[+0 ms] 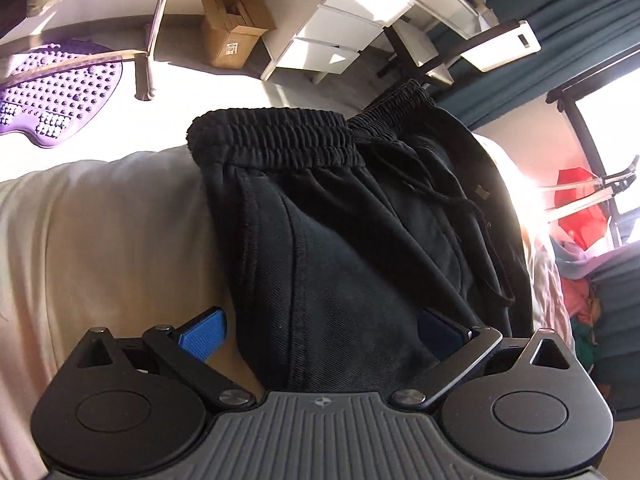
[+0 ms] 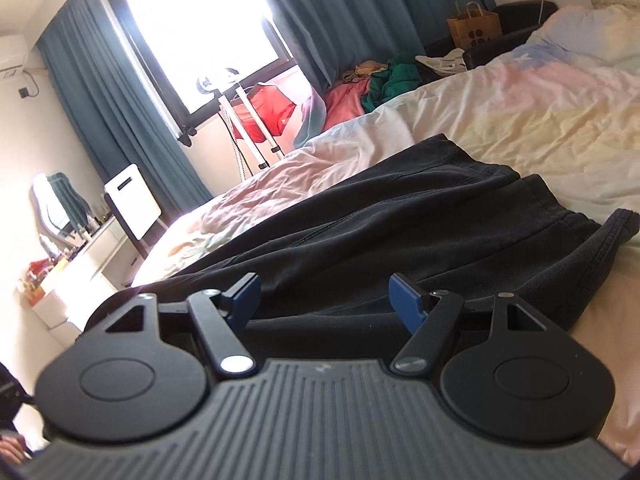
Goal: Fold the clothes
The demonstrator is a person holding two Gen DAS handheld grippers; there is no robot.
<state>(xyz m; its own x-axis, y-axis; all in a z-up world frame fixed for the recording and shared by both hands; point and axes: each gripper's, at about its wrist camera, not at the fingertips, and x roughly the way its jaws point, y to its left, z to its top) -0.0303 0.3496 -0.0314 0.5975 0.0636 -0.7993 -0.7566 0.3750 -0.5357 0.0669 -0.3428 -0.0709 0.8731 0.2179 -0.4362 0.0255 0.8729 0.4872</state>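
A pair of black shorts [image 1: 360, 248] with an elastic waistband [image 1: 272, 136] and a drawstring lies on the pale bedsheet [image 1: 100, 248]. My left gripper [image 1: 324, 332] is open, its blue pads on either side of the shorts' near edge, the right pad partly under the cloth. In the right wrist view the same black shorts [image 2: 420, 232] lie spread on the bed with the hem toward the right. My right gripper [image 2: 324, 300] is open, low over the shorts' near edge, its blue pads [image 2: 406, 306] apart with cloth between them.
A purple massage mat [image 1: 52, 96], a cardboard box [image 1: 232, 28] and white drawers [image 1: 340, 32] are beyond the bed. A pile of coloured clothes [image 2: 372, 84], a paper bag [image 2: 474, 26], teal curtains and a red garment on a stand [image 2: 264, 110] are by the window.
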